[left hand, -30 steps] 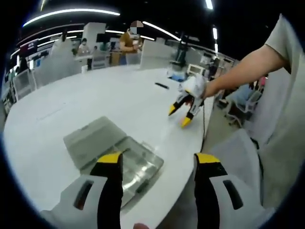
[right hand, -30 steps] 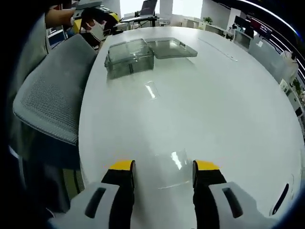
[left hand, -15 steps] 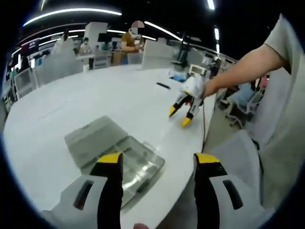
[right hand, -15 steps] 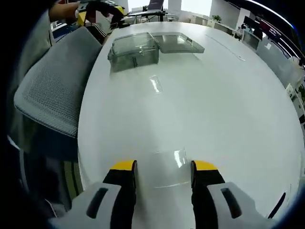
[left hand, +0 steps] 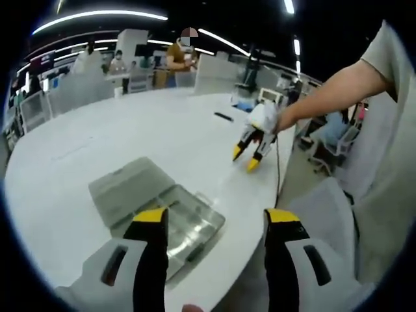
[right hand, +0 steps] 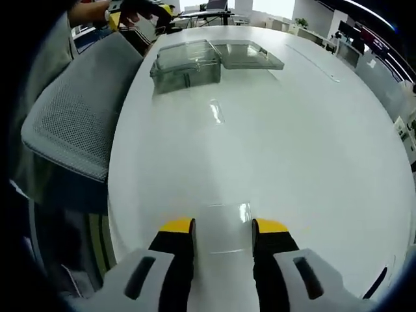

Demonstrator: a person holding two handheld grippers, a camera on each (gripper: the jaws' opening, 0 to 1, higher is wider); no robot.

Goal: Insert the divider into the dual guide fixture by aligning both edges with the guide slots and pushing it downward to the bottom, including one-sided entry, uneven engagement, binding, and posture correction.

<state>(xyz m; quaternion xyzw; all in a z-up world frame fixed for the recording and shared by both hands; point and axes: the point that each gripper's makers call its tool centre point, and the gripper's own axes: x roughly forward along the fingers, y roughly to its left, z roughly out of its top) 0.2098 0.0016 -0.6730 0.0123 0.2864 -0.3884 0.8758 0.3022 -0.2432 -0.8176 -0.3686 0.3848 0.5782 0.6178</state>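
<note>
Clear plastic divider [right hand: 224, 227] lies flat on the white counter [right hand: 292, 130], well apart from the fixture box [left hand: 159, 208], so we straddle it with right tongs [right hand: 223, 226] half-closed, left tongs [left hand: 214, 216] spread empty.

right tongs [right hand: 222, 227]: jaws partly apart, astride clear divider [right hand: 224, 227] flat on white table [right hand: 312, 149] | clear fixture box [right hand: 187, 64] far end, lid open | mesh chair [right hand: 75, 123] left
</note>
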